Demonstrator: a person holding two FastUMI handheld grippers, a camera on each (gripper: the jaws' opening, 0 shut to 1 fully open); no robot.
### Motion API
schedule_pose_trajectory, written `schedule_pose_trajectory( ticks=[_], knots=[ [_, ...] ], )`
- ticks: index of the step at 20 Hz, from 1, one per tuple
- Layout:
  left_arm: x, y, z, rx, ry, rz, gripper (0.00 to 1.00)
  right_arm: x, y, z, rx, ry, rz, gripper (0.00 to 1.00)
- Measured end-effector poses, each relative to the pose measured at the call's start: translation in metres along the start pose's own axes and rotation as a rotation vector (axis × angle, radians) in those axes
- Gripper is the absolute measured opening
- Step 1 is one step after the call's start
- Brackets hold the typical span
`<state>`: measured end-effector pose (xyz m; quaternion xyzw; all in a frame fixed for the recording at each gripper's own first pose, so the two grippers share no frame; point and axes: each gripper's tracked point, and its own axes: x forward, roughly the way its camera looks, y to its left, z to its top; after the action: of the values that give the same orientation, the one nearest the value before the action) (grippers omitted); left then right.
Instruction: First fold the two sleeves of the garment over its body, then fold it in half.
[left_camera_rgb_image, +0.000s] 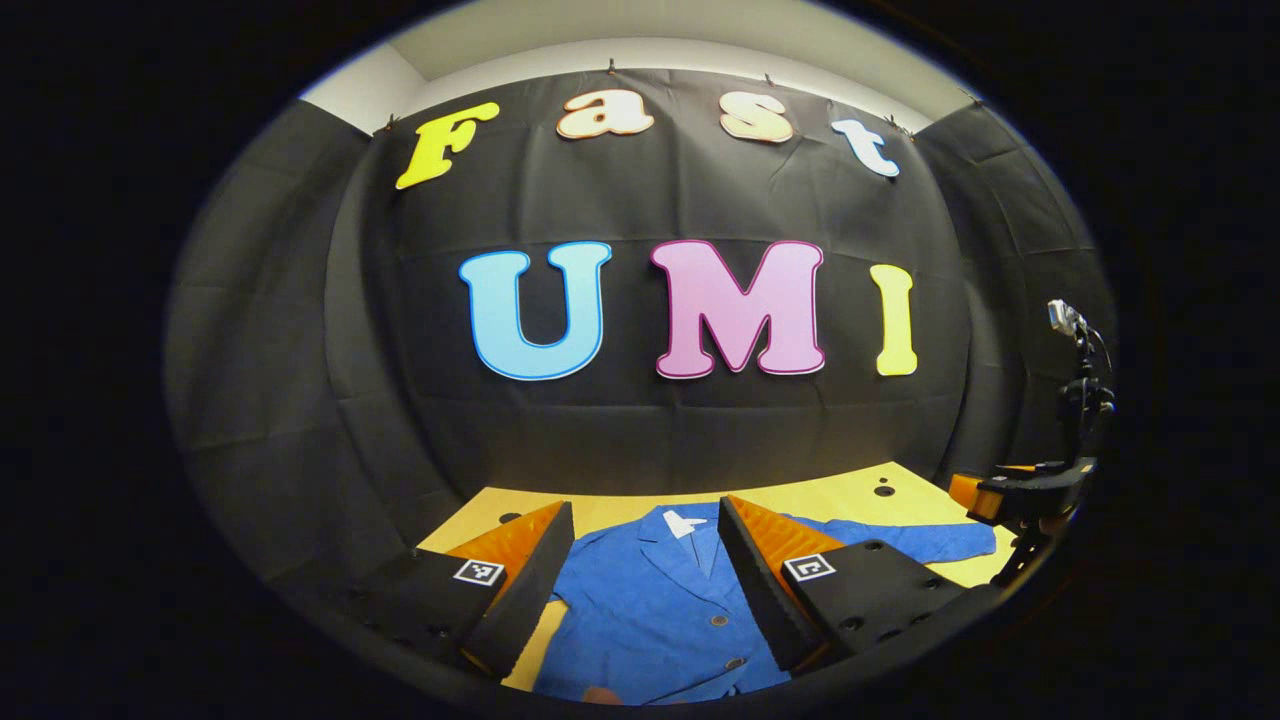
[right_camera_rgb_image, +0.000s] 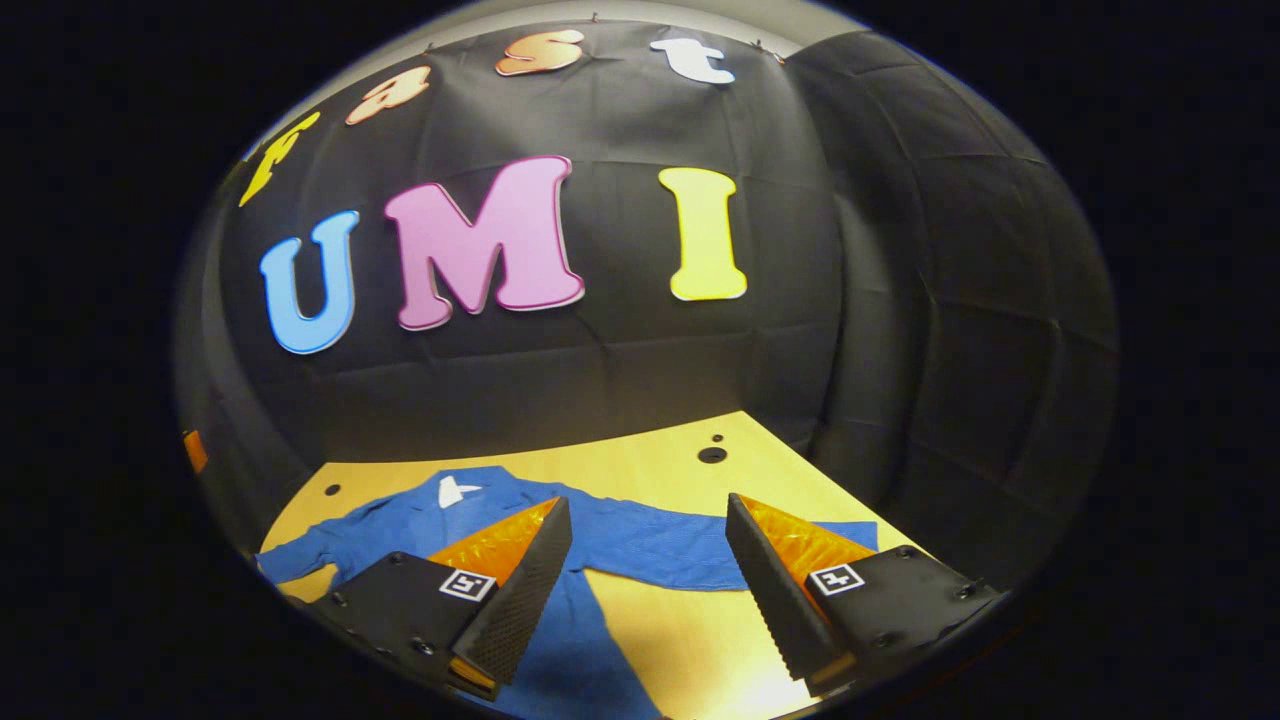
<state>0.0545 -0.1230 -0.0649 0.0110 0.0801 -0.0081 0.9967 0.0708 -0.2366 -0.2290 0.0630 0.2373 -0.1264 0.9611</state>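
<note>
In the left gripper view the left hand-held gripper (left_camera_rgb_image: 645, 530) is spread wide with nothing between its fingers, above the body of the blue garment (left_camera_rgb_image: 650, 620), which lies flat on the yellow worktop (left_camera_rgb_image: 850, 495), collar toward the far wall; the other hand-held gripper (left_camera_rgb_image: 1010, 495) shows at the right edge; in the right gripper view the right hand-held gripper (right_camera_rgb_image: 650, 530) is likewise wide apart and empty, above the outstretched sleeve (right_camera_rgb_image: 680, 545).

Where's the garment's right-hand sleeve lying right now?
In the right gripper view, the sleeve lies flat and spread out on the table, running rightward between the open fingers of the right hand-held gripper, not yet folded.
</note>
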Motion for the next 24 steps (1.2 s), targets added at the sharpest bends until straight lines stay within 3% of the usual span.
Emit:
schedule_pose_trajectory(
  ticks=[11,16,22,24],
  knots=[
    [0.032,-0.067,-0.004,0.067,0.034,-0.128,0.84,0.065,-0.126,-0.084,0.075,0.213,-0.260,0.98],
    [0.041,-0.078,-0.020,0.082,0.083,-0.141,0.84,0.083,-0.180,-0.137,0.089,0.401,-0.401,0.99],
    [0.041,-0.092,-0.036,0.096,0.139,-0.162,0.84,0.098,-0.212,-0.172,0.112,0.524,-0.494,1.00],
    [0.042,-0.097,-0.034,0.090,0.139,-0.174,0.84,0.102,-0.213,-0.179,0.145,0.547,-0.489,1.00]
  ],
)
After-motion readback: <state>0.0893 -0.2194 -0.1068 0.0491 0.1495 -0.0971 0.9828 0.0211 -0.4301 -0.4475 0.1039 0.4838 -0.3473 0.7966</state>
